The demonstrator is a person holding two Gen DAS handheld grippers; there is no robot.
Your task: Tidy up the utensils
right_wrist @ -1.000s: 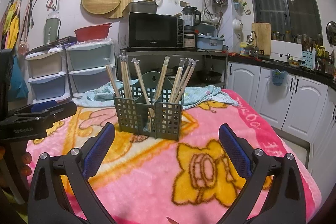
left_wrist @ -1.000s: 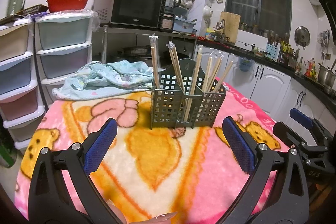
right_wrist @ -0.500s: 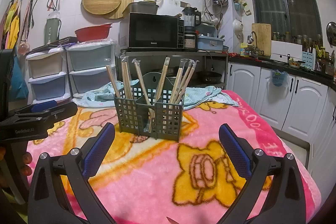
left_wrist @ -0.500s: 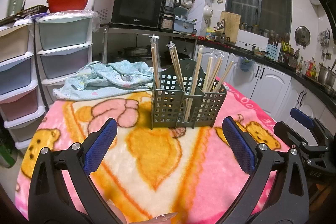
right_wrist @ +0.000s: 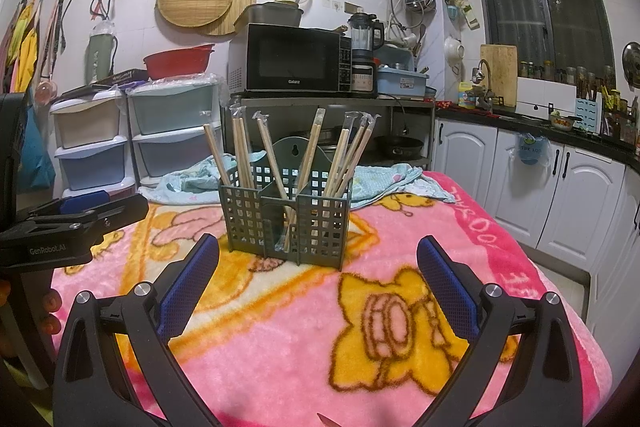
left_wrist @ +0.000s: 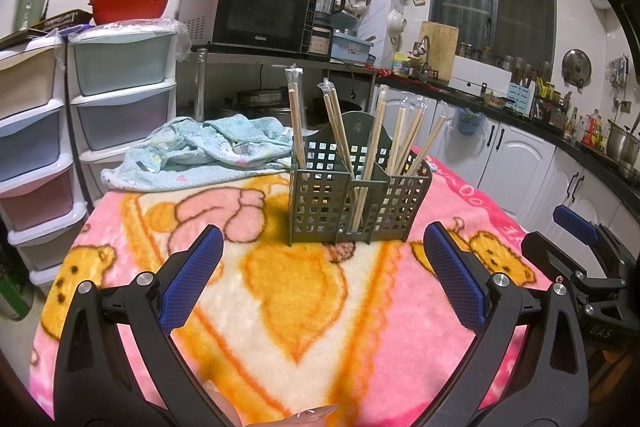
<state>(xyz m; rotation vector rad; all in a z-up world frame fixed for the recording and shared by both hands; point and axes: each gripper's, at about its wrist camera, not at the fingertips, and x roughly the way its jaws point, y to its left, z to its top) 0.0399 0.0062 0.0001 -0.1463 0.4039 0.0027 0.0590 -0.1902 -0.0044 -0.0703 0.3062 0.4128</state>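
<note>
A grey-green perforated utensil caddy (left_wrist: 352, 203) (right_wrist: 286, 219) stands upright on the pink cartoon blanket (left_wrist: 280, 307) (right_wrist: 320, 327). Several wrapped wooden chopsticks (left_wrist: 372, 143) (right_wrist: 344, 155) lean in its compartments. My left gripper (left_wrist: 322, 277) is open over the blanket, well short of the caddy, with nothing between its blue pads. My right gripper (right_wrist: 318, 279) is open too, also short of the caddy and empty. Each gripper shows at the edge of the other's view: the right one (left_wrist: 576, 231) at the right, the left one (right_wrist: 80, 211) at the left.
A crumpled light-blue cloth (left_wrist: 200, 155) (right_wrist: 392, 179) lies on the table behind the caddy. Plastic drawer units (left_wrist: 60, 131) stand at the left, a microwave (right_wrist: 296, 59) on a metal rack behind, white cabinets (right_wrist: 540, 187) along the right.
</note>
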